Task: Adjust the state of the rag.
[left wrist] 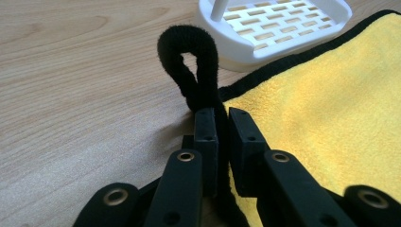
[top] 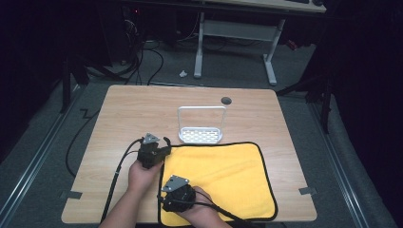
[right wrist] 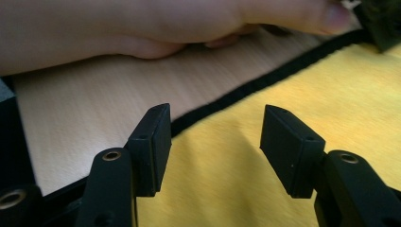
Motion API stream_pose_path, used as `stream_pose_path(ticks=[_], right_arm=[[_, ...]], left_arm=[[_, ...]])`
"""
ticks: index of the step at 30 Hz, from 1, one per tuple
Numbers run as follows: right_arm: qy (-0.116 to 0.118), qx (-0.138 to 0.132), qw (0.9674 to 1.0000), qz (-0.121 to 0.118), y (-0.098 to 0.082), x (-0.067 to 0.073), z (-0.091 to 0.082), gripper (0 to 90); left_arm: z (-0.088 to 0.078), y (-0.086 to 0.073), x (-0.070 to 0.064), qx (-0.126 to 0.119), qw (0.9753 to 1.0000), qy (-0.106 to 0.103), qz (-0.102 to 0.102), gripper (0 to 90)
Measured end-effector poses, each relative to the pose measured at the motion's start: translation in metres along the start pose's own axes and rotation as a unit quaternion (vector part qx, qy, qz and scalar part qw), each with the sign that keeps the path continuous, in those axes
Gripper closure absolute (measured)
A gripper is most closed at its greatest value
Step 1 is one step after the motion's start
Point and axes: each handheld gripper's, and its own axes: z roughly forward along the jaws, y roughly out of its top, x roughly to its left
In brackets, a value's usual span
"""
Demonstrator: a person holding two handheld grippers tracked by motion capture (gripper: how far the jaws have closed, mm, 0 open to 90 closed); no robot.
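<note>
Pinching cloth corner loop, L gripper clamped | loop upright | R gripper released, jaws apart over cloth

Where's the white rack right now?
In the high view, the white rack stands mid-table, touching the far edge of the yellow cloth, just right of the left gripper.

No writing, label, brand or number can be read anywhere in these views. The yellow cloth, the white rack and the tabletop carry no legible marks.
</note>
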Motion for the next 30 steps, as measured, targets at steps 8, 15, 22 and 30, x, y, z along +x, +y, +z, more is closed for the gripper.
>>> stream_pose_path(ticks=[8,15,22,30], right_arm=[[0.01,0.01,0.9999,-0.006,-0.002,0.008,0.006,49.8],[-0.012,0.008,0.9998,-0.013,-0.005,0.003,0.002,70.6],[-0.026,-0.008,0.9995,-0.015,-0.005,0.001,-0.006,80.5],[-0.037,-0.028,0.9988,-0.014,-0.001,-0.001,-0.018,80.9]], left_arm=[[0.0,0.0,0.0,-0.001,1.0,0.0,0.0,82.1],[-0.001,0.0,0.0,-0.002,1.0,0.0,-0.001,82.2],[-0.001,0.0,0.001,-0.006,1.0,-0.003,-0.007,82.2],[-0.003,-0.001,0.002,-0.018,0.9998,-0.008,-0.007,82.3]])
